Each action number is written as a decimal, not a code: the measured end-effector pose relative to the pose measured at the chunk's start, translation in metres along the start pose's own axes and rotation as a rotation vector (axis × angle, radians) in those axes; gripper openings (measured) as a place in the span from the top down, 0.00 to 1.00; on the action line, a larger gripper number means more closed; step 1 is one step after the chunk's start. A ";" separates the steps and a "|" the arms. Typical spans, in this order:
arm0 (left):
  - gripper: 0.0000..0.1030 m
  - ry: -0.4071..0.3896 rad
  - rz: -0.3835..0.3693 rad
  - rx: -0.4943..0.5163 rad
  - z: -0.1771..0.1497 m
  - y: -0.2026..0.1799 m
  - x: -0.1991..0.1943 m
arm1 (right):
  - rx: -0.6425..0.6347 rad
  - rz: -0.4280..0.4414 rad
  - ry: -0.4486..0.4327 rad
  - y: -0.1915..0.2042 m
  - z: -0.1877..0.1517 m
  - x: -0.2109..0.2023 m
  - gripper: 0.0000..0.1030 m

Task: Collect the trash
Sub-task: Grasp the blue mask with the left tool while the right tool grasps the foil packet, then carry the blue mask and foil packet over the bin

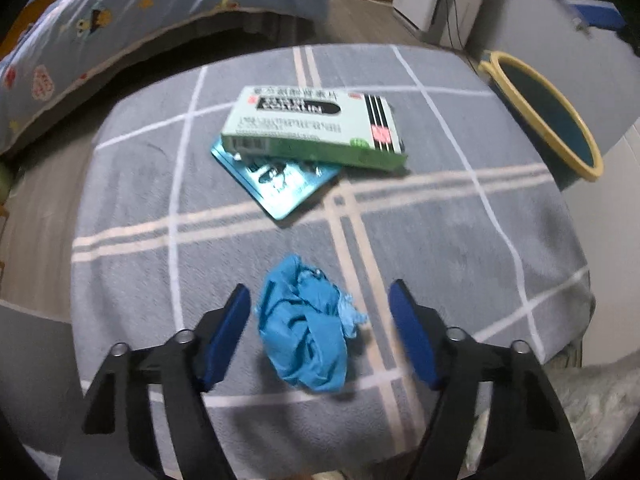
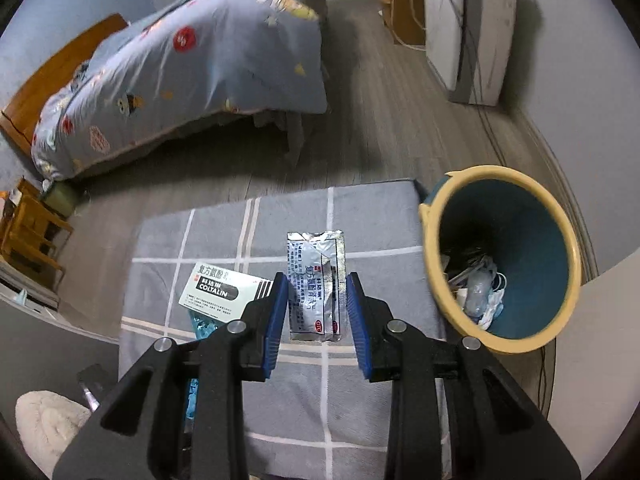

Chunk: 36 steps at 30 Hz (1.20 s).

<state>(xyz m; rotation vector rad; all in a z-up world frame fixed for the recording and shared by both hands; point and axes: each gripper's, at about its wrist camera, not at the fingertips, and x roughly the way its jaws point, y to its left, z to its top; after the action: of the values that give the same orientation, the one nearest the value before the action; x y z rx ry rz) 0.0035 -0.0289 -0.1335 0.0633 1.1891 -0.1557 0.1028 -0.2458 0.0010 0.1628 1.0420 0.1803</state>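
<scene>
On the grey checked cloth (image 1: 440, 216) we see the trash spread out: a crumpled blue glove (image 1: 306, 328) nearest the left gripper (image 1: 320, 308), and beyond it a green-and-white box (image 1: 316, 128) lying partly on top of a teal blister pack (image 1: 280, 186). Our left gripper has its fingers wide apart, one on each side of the glove, and neither blue pad touches it. Nothing stands between the pads and the glove.

Our right gripper (image 2: 317, 292) holds a silver sachet (image 2: 316, 284) between its pads; the fingers stand narrow, close against the sachet's two long edges, and the sachet hangs above the cloth (image 2: 384, 216). To its left the box (image 2: 222, 290) shows from this side, with the blister pack (image 2: 204, 324) peeking out beneath it.

Just off the cloth's right edge stands the bin (image 2: 502, 184), cream-rimmed and dark teal inside, with bits of white and pale wrapping at its bottom. In the left view the bin (image 1: 576, 128) appears at the far right, well apart from the glove.

Around us we also see a bed (image 2: 208, 64) with a patterned quilt, a white appliance (image 2: 468, 32) with cables at the wall, a wooden stool (image 2: 28, 232) and something fluffy and white (image 2: 48, 424) low at the left.
</scene>
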 end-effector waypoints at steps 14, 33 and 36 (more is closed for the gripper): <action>0.63 0.032 0.051 0.054 -0.004 -0.011 0.014 | 0.003 0.021 0.016 -0.014 0.000 0.010 0.71; 0.64 -0.100 0.012 0.178 0.030 -0.061 -0.007 | 0.038 -0.005 -0.034 -0.070 0.021 -0.011 0.71; 0.64 -0.135 -0.001 0.224 0.031 -0.071 -0.022 | 0.041 -0.022 -0.042 -0.088 0.027 -0.016 0.71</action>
<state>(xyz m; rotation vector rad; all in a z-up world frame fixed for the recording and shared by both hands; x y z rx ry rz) 0.0131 -0.1014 -0.0990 0.2453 1.0330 -0.2892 0.1241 -0.3362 0.0087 0.1910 1.0054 0.1348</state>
